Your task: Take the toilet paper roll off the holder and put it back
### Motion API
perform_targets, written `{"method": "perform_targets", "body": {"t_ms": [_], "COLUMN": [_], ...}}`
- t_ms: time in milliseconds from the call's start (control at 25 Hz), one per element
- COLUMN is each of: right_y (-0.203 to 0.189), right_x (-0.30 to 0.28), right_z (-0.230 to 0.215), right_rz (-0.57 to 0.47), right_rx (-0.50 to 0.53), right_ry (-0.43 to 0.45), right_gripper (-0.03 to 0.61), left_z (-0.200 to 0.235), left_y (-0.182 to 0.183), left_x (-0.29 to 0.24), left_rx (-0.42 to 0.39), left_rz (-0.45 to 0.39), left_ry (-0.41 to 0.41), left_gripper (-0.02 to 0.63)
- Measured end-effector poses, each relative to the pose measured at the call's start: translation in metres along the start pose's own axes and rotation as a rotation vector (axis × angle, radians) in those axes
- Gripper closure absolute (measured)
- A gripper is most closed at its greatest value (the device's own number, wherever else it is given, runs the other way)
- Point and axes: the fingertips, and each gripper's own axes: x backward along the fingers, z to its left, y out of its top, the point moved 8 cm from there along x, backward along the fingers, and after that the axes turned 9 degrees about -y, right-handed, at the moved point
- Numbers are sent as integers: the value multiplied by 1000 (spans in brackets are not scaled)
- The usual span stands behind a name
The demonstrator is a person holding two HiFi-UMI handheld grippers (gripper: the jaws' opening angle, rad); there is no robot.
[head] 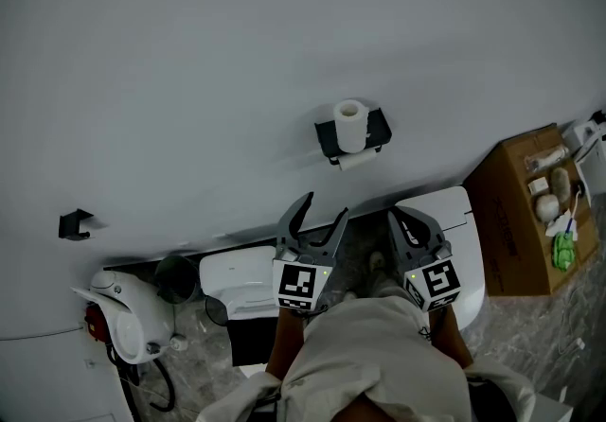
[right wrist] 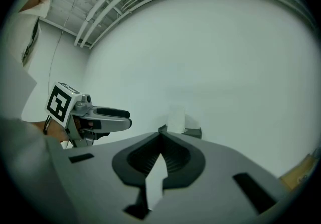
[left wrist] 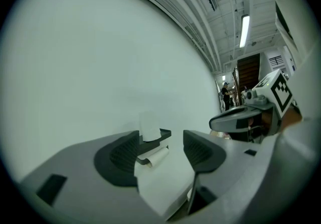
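A black wall holder (head: 327, 137) bears a white toilet paper roll (head: 350, 123) standing upright on its shelf; a second roll (head: 357, 160) hangs on the bar under it. Both grippers are level, short of the wall and below the holder. My left gripper (head: 325, 204) has its jaws apart with nothing between them; in the left gripper view (left wrist: 161, 140) the upright roll (left wrist: 149, 126) and holder (left wrist: 163, 133) show through the gap, well beyond. My right gripper (head: 398, 214) has its tips together and empty; its view (right wrist: 161, 132) shows the roll (right wrist: 176, 117) beyond the tips.
A white toilet tank (head: 241, 278) and a white lid (head: 459, 221) lie below the grippers. An open cardboard box (head: 516, 221) with small items stands at the right. A dark bin (head: 175, 278), a white appliance (head: 123, 311) and a black wall hook (head: 74, 223) are at the left.
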Motion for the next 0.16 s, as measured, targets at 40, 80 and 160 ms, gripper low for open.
{"method": "perform_targets", "body": {"t_ms": [40,80,160], "right_y": [0,0,0], "right_x": [2,4,7], "right_z": [2,5,9], "right_rz": [0,0,0], "right_rx": [1,3,6], "right_ry": [-2,-3,-6], "right_gripper": [583,583,583], "left_z": [-1,-1,-1], "left_y": [0,0,0], "left_x": [3,6,11], "left_rx": [-1,-3,-5], "left_rz": [-1,-1,-3], "left_ry": [-1,-1,-1], "left_gripper": [331,331,333]}}
